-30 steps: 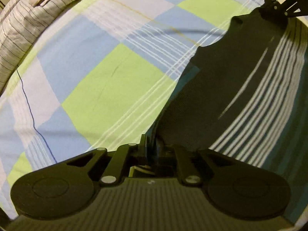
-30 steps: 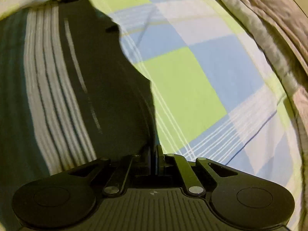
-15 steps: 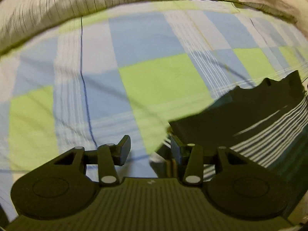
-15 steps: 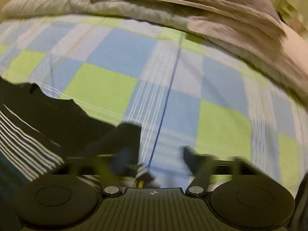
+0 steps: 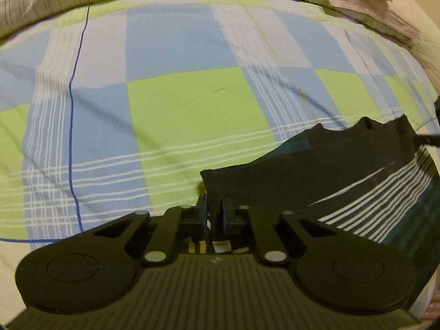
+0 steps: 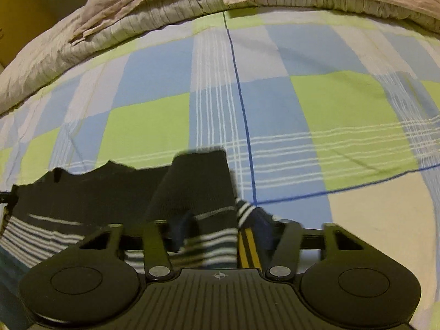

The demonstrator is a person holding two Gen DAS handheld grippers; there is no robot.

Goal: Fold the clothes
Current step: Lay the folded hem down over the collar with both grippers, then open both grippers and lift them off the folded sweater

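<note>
Your left gripper (image 5: 214, 214) has just closed, pinching the dark garment (image 5: 316, 181); your right gripper (image 6: 222, 228) is narrowing around its folded end, pads apart. White stripes band it across the checked bedsheet (image 5: 192, 110), toward 3 o'clock.

A dark garment (image 5: 343, 170) — black knit with a band of thin white stripes and a teal panel below — is spread across the checked bedsheet. Its upper edge is wavy and uneven. In the right wrist view, one dark end (image 6: 198, 181) is seen lifted and bunched — its striped part folded over.
</note>
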